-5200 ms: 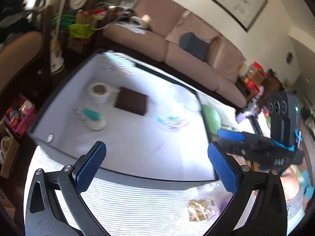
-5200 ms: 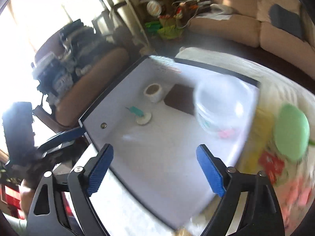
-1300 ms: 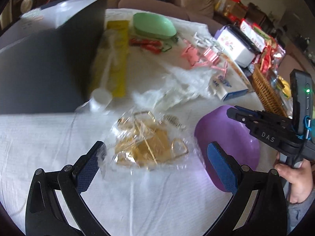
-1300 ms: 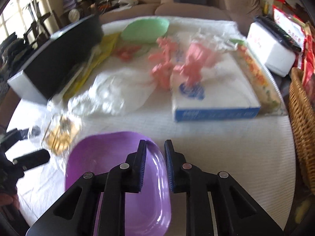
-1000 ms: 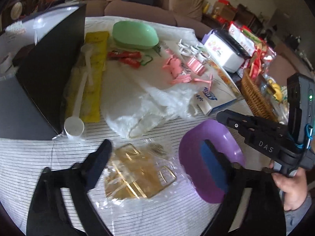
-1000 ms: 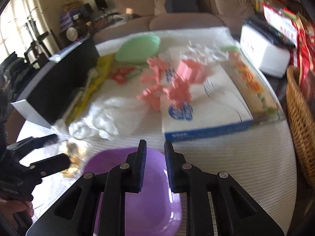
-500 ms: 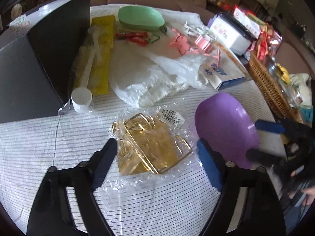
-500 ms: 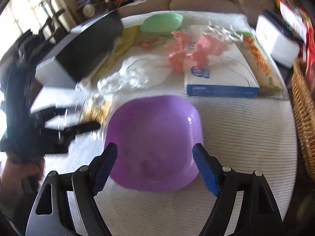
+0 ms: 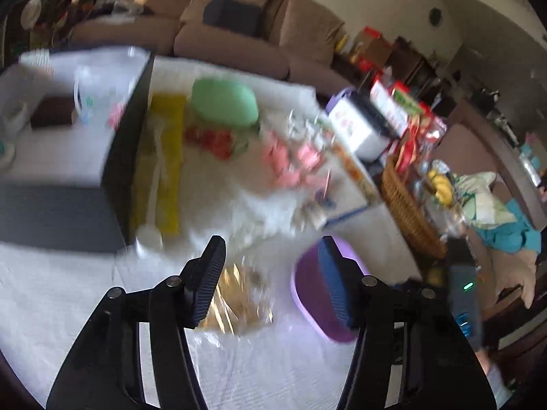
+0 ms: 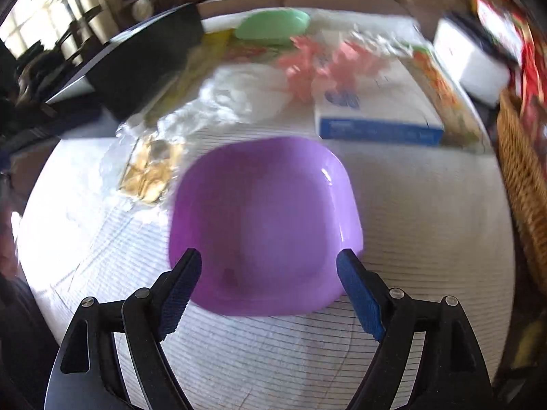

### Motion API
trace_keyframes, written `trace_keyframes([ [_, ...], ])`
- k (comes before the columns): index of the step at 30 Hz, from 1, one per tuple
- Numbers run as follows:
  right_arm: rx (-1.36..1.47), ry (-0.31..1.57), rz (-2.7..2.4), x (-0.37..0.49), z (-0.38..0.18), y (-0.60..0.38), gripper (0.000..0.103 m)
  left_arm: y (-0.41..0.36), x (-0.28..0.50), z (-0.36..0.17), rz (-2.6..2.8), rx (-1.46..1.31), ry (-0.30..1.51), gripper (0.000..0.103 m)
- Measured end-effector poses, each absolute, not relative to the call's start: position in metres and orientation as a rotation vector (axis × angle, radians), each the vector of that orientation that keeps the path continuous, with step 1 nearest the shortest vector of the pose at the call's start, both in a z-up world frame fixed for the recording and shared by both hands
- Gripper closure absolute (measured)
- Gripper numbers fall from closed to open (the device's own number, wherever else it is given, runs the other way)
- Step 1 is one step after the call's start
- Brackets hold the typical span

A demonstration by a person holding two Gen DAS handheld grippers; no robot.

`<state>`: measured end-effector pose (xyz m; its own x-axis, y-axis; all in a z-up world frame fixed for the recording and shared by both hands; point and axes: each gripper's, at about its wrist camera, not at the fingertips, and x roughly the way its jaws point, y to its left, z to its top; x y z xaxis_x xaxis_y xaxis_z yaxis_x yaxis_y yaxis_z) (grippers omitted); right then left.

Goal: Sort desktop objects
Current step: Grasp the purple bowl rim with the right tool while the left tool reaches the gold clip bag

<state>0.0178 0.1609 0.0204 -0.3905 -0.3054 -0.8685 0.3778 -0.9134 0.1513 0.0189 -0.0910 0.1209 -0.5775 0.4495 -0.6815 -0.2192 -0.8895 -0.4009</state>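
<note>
A purple bowl (image 10: 266, 225) rests on the white striped cloth, empty, just ahead of my open right gripper (image 10: 270, 294). It also shows in the left wrist view (image 9: 307, 283). A clear bag of gold clips (image 10: 150, 171) lies left of the bowl; in the left wrist view the bag (image 9: 239, 304) sits just beyond my open, empty left gripper (image 9: 273, 280). Pink clips (image 10: 324, 65) lie on a white and blue box (image 10: 376, 116). A green dish (image 10: 273, 27) sits at the far side.
A black-walled tray (image 9: 126, 143) with a white floor stands at the left, holding a brown block and a tape roll. A yellow packet (image 9: 167, 160), white plastic wrap (image 10: 246, 92), a wicker basket (image 9: 407, 212) and a white container (image 9: 362, 126) crowd the table.
My right gripper has let go of the purple bowl, opened and drawn back. My left gripper has narrowed and lifted, its view swinging up toward the far table.
</note>
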Motion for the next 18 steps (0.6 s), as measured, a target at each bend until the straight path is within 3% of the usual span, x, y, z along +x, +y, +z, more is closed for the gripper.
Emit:
trace_keyframes([
  [4, 1.456, -0.001, -2.333, 0.011, 0.023, 0.171, 0.019, -0.091, 0.009, 0.131, 2.494, -1.239, -0.291, 0.042],
  [6, 1.407, -0.018, -2.342, 0.015, 0.032, 0.172, 0.019, -0.088, 0.020, 0.117, 2.516, -1.307, -0.206, 0.015],
  [8, 1.346, 0.004, -2.355, 0.017, 0.043, 0.169, 0.019, -0.081, 0.029, 0.092, 2.491, -1.380, -0.173, 0.013],
  [12, 1.345, -0.058, -2.359, 0.010, 0.047, 0.173, 0.019, -0.063, 0.033, 0.041, 2.495, -1.489, -0.123, 0.015],
  [13, 1.353, -0.092, -2.349, 0.009, 0.046, 0.175, 0.019, -0.062, 0.035, 0.034, 2.502, -1.490, -0.115, 0.019],
  [16, 1.372, -0.092, -2.345, 0.010, 0.043, 0.177, 0.019, -0.062, 0.039, 0.028, 2.487, -1.466, -0.169, 0.046],
  [18, 1.368, -0.082, -2.346, 0.011, 0.044, 0.177, 0.019, -0.064, 0.039, 0.035, 2.466, -1.460, -0.195, 0.050],
])
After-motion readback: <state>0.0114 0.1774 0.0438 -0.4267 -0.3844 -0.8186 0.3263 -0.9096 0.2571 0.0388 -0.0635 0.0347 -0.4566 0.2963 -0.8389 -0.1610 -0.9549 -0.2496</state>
